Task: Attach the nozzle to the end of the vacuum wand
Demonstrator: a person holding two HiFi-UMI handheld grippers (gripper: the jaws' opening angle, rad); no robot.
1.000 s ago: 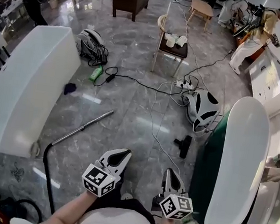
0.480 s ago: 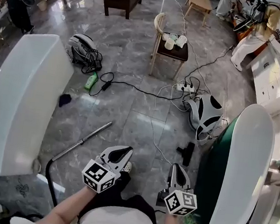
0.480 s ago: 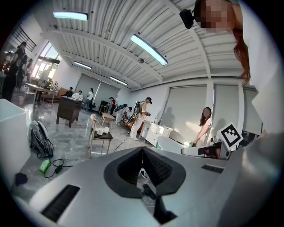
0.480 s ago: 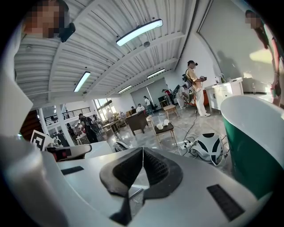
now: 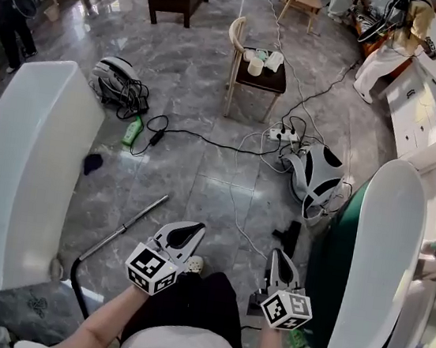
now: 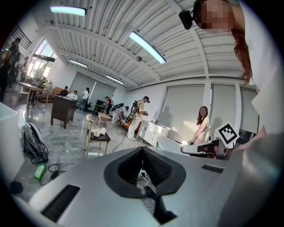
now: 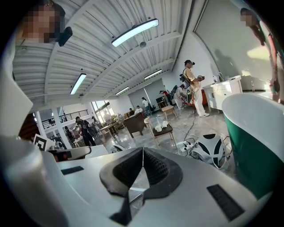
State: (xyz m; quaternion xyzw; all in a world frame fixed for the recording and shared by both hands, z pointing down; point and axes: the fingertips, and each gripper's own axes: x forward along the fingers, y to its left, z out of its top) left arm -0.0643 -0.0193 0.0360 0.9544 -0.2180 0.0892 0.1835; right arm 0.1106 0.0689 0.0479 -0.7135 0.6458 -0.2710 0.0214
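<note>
both tongs shut and empty, nozzle and wand lying apart on the floor

in the head view we have the left tongs (image 5: 187, 233) and the right tongs (image 5: 280, 259) low in frame, side by side. each one points out across the grey marble floor (image 5: 204, 159). both gripper views show the pads pressed tip to tip, no gap, nothing between them. neither pair touches any part of the vacuum.

the black plastic floor nozzle (image 5: 288, 237) lies flat on the floor just ahead of the right tongs, near the foot of the green-sided white bathtub (image 5: 375, 253). the silver metal vacuum wand (image 5: 128, 223) lies on the floor on a diagonal, ahead and to the left of the left tongs, near the plain white bathtub (image 5: 27, 168). its near end runs to a black curved hose (image 5: 72, 273); we can't make out the joint itself. nozzle and wand are well apart and not joined. the left tongs sit roughly between them.

further out:
- a white-and-black rounded vacuum body (image 5: 318, 173) sits past the nozzle, with white cables around it
- a white power strip (image 5: 283, 136) is just beyond that
- a wooden chair with a dark seat (image 5: 252, 69) carries white cups
- a green bottle (image 5: 131, 129) lies next to a black cable
- people stand at the far edges of the room
</note>
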